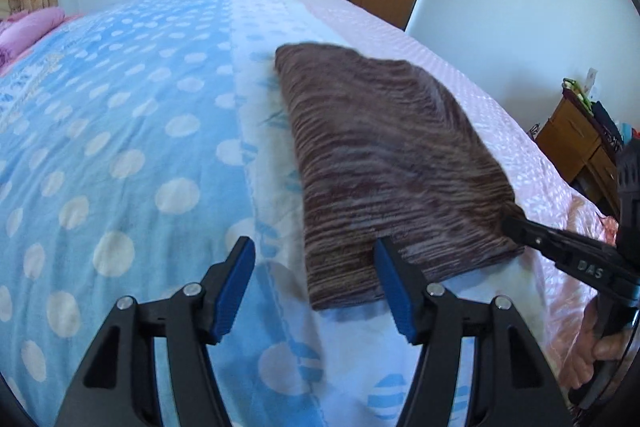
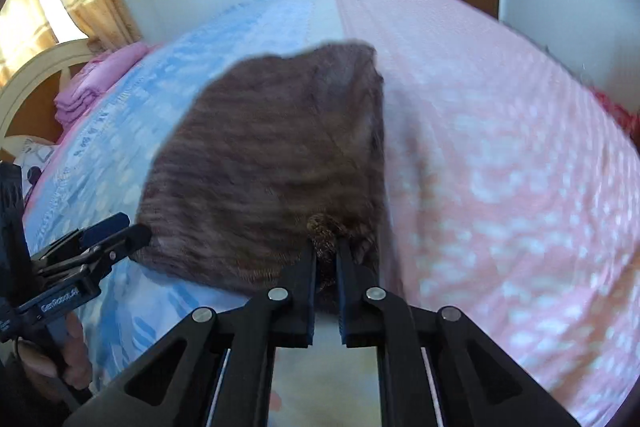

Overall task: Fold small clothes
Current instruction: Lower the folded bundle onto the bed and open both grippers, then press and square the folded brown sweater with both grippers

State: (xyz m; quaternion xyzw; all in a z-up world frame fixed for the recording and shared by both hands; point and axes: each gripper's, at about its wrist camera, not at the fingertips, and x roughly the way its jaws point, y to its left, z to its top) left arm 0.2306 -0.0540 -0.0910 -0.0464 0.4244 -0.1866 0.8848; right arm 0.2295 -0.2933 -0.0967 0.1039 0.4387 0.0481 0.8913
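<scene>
On the bed (image 1: 120, 131), over the seam where the blue dotted cover meets the pink one, lies the brown striped garment (image 1: 384, 155), already doubled into a thick pad. Its long axis runs away from both cameras toward the far wall, near edge closest to the person.

Left gripper (image 1: 316, 283) stands wide, blue pads apart, nothing between them. One pad hangs over the bare blue cover, the other over the garment's near left corner, so the cloth sits just ahead and to the right of that tool. No grip there.

Right gripper (image 2: 325, 259) is pinched narrow on a tuft of the garment's near edge, close to its right corner; a bunch of brown knit shows between the tips. From the left wrist view the same tool comes in from the right and meets the cloth at that corner.

So the right hand has the hold and the left is free beside the opposite near corner. My read: with the near edge spanning both tools, the next fold likely wants the left to close on its corner. Motion blur softens the cloth's far edge, so its exact outline there is unclear.
</scene>
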